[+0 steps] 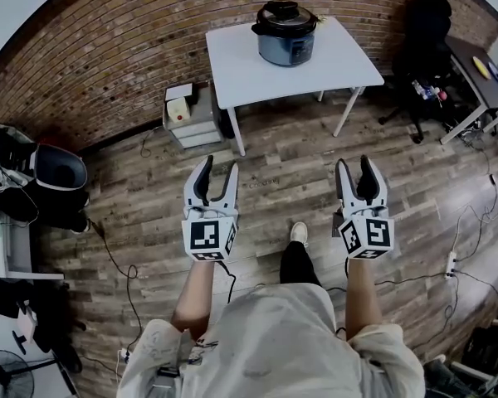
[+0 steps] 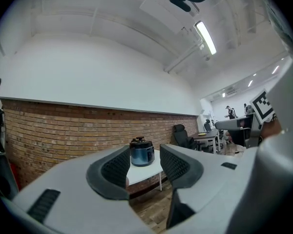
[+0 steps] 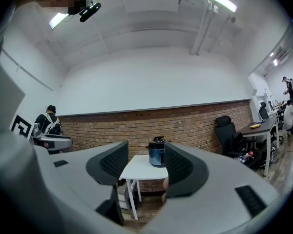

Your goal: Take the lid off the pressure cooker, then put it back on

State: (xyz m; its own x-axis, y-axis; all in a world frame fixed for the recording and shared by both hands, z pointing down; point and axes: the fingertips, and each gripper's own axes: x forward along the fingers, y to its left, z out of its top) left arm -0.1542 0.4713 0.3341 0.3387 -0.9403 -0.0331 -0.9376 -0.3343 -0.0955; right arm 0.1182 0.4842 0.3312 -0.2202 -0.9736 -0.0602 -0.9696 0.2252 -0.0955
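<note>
We stand on a wooden floor (image 1: 274, 189), well back from a white table (image 1: 232, 65) set against a brick wall (image 1: 108, 48). The pressure cooker (image 1: 287, 36) sits on the far side of that table, near the wall, with its dark lid (image 1: 280, 12) on top, so the task looks not yet begun. We hold the left gripper (image 1: 219, 166) and the right gripper (image 1: 353, 162) out in front of us, side by side and level, both aimed toward the table. Each one's fingers are spread apart with nothing between them; the distant cooker only shows through the gaps. We judge this pose as readying both for the lid, which we cannot reach until we walk closer.
</note>
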